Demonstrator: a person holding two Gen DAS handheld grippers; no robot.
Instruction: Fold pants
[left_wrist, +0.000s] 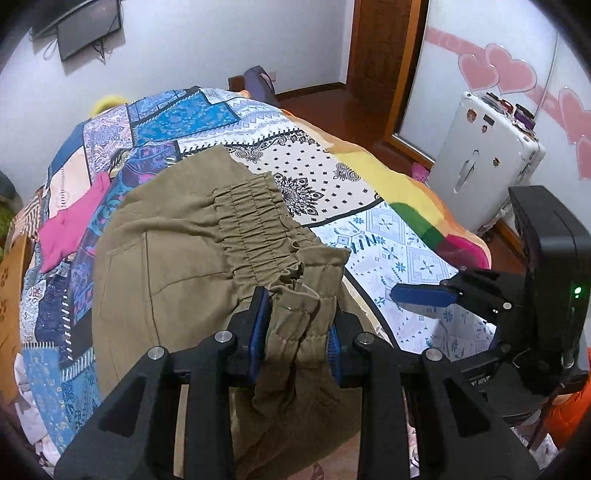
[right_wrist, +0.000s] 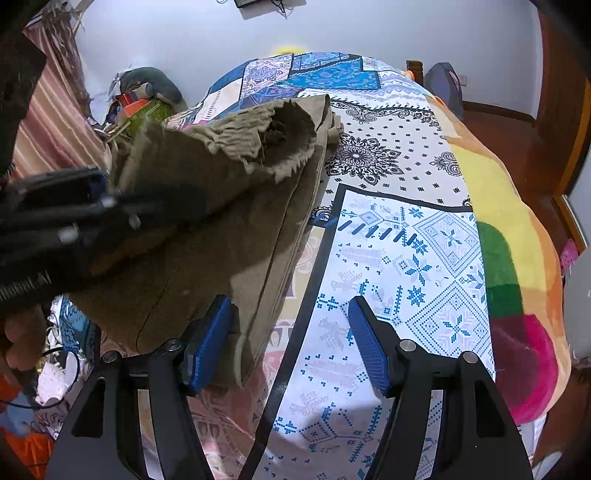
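Olive-green pants with a gathered elastic waistband lie on the patterned bedspread. My left gripper is shut on a bunch of the waistband fabric and holds it lifted. In the right wrist view the pants are raised at the left, the waist opening facing the camera. My right gripper is open, its jaws wide apart just above the bed, with its left finger against the pants' near edge. The right gripper also shows in the left wrist view. The left gripper shows blurred in the right wrist view.
A pink cloth lies on the bed at the left. A white suitcase stands on the floor at the right near a sliding door. A colourful blanket covers the bed's right edge. Clutter sits beside the bed at the far left.
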